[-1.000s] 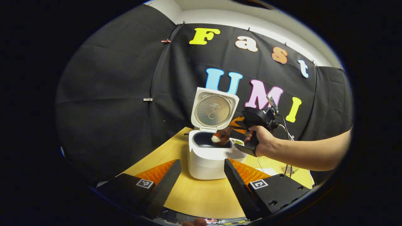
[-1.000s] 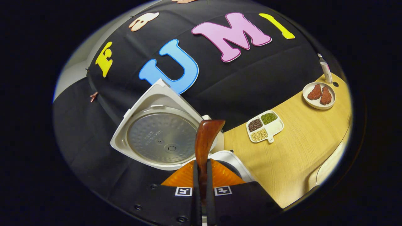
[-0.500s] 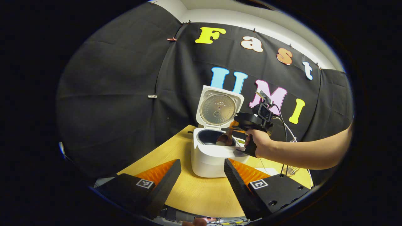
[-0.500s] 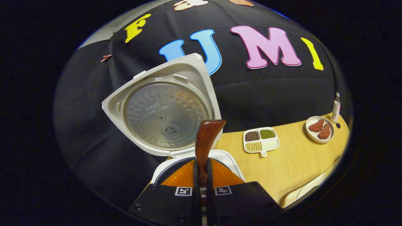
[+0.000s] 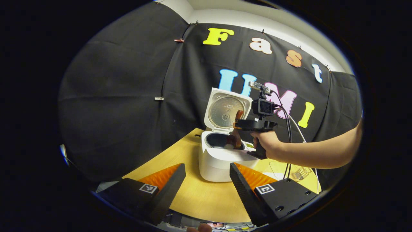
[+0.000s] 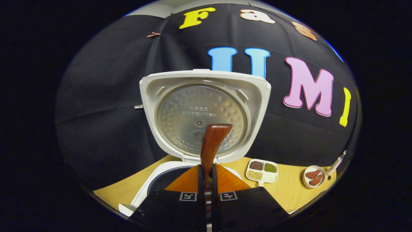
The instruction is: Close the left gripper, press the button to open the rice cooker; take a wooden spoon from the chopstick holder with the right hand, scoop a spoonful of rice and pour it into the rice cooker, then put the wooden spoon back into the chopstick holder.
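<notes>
Pour step in hand: right gripper point(image 5: 238, 125) clamped on dark wooden spoon point(image 6: 210, 146), bowl dipped inside white square rice cooker point(image 5: 219, 158), lid up; left gripper point(image 5: 206, 175) jaws apart, idle near cooker; next: lift spoon clear, carry to chopstick holder.

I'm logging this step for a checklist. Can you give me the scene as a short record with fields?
cooker lid: open, upright
spoon: clamped in right gripper, bowl end down in rice cooker
left gripper: open, empty, short of cooker
table: sectioned dish of beans, small plate
</notes>
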Motion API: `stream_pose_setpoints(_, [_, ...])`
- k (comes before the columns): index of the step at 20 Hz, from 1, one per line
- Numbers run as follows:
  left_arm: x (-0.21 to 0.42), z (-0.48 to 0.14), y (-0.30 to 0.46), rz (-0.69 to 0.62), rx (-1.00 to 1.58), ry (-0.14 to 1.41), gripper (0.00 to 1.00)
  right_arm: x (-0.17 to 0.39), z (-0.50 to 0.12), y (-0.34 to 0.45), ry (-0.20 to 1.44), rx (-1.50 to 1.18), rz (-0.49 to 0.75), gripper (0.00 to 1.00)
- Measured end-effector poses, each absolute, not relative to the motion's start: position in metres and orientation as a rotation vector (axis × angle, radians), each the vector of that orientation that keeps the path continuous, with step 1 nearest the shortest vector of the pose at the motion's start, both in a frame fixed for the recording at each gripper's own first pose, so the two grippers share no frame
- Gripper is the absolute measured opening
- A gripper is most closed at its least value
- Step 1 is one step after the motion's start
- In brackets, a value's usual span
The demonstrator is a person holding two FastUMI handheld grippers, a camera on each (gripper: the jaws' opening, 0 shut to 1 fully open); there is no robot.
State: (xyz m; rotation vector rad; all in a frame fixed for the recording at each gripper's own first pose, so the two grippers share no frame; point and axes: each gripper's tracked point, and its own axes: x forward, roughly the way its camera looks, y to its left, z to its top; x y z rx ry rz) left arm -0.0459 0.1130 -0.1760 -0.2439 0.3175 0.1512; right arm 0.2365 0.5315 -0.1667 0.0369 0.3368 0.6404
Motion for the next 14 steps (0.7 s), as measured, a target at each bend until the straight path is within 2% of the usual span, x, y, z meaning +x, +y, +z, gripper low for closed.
stream_pose_setpoints(7, [-0.049,-0.181,0.119,0.157,-0.249,0.320,0.95,0.207,-0.144,0.554,0.148,-0.246,0.789,0.11])
stream_pose_setpoints(12, [-0.049,-0.183,0.120,0.166,-0.250,0.321,0.95,0.175,-0.128,0.564,-0.053,-0.484,0.887,0.11])
stream_pose_setpoints(14, [-0.051,-0.183,0.119,0.171,-0.252,0.320,0.95,0.166,-0.131,0.562,-0.048,-0.494,0.919,0.11])
